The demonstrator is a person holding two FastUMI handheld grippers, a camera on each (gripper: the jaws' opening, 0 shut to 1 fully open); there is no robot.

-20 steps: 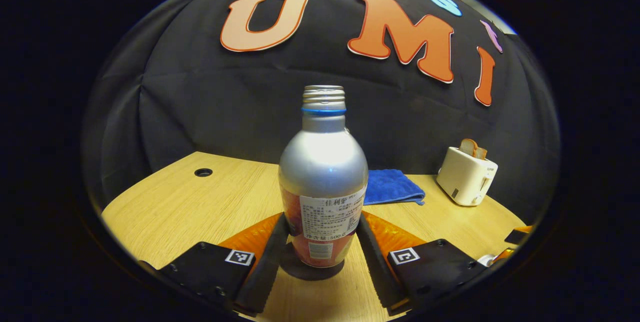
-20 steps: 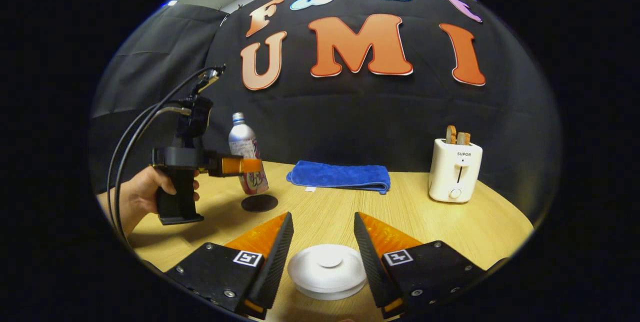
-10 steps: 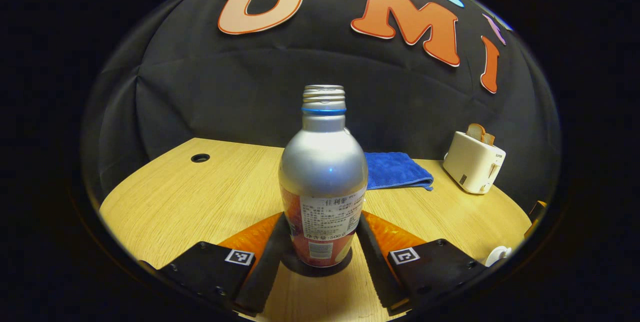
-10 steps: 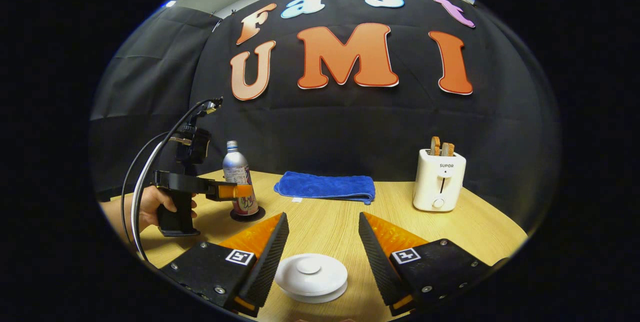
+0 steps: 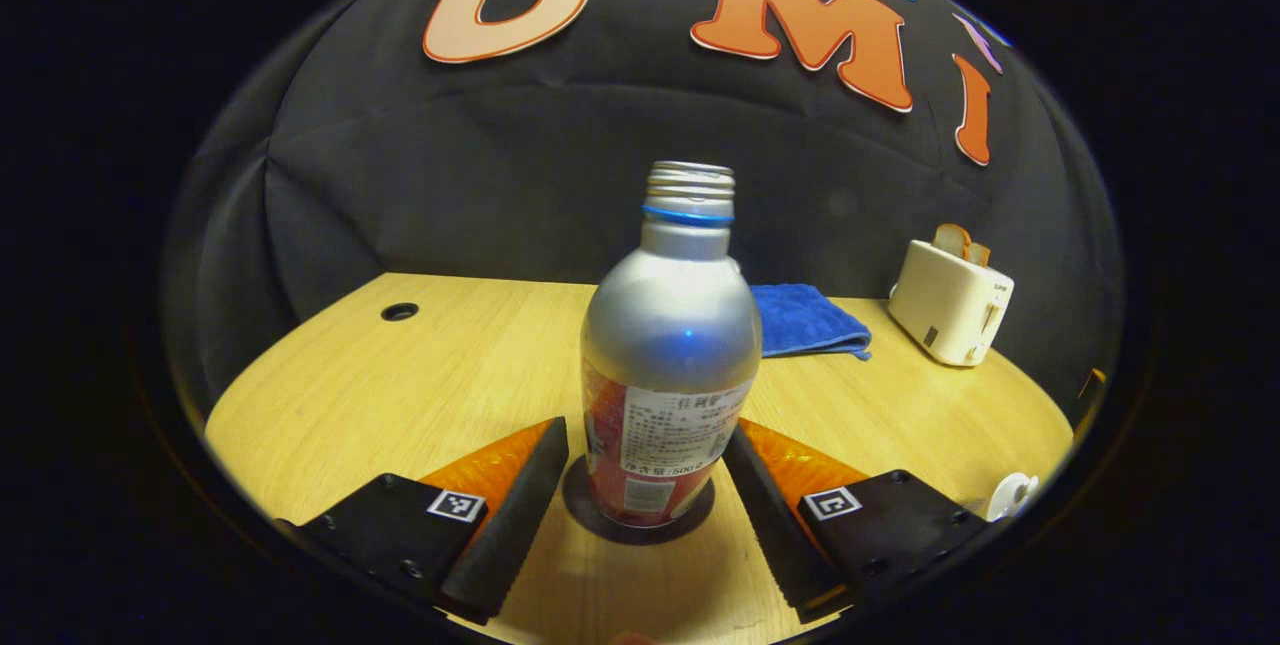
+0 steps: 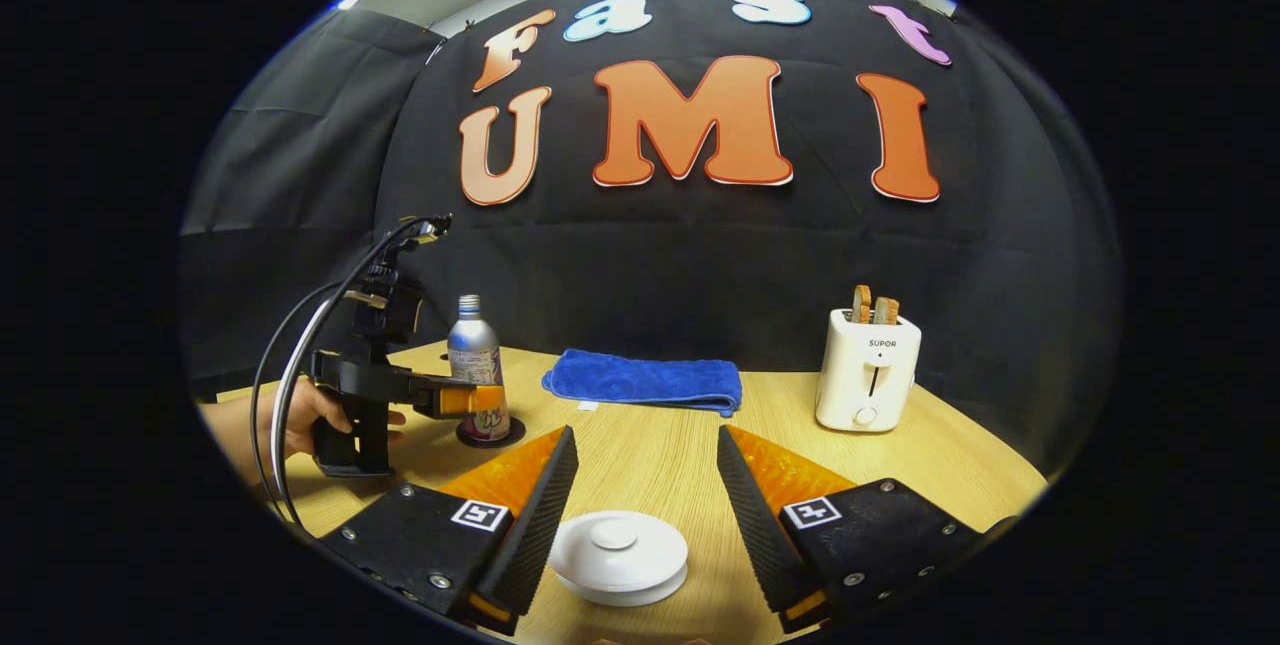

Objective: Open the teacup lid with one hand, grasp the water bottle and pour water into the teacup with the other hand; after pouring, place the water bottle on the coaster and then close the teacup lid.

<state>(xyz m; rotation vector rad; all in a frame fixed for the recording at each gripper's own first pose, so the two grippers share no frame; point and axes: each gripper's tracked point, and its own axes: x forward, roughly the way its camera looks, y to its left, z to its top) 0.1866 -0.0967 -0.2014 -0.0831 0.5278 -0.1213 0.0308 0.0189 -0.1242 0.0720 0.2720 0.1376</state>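
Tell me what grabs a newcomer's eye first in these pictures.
The silver water bottle stands upright on the dark coaster, between the open fingers of the left hand-held gripper. The white teacup lid sits between the right hand-held gripper's open fingers. A white toaster stands behind, right.

Uncapped silver water bottle (image 5: 671, 345) upright on dark round coaster (image 5: 637, 517) at lower centre; white teacup lid (image 6: 618, 555) flat at bottom centre

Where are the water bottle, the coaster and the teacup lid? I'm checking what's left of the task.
water bottle (image 5: 671, 345): left gripper view, on its silver shoulder.
coaster (image 5: 580, 510): left gripper view, on the dark rim left of the bottle's base.
teacup lid (image 6: 618, 553): right gripper view, on its white top.
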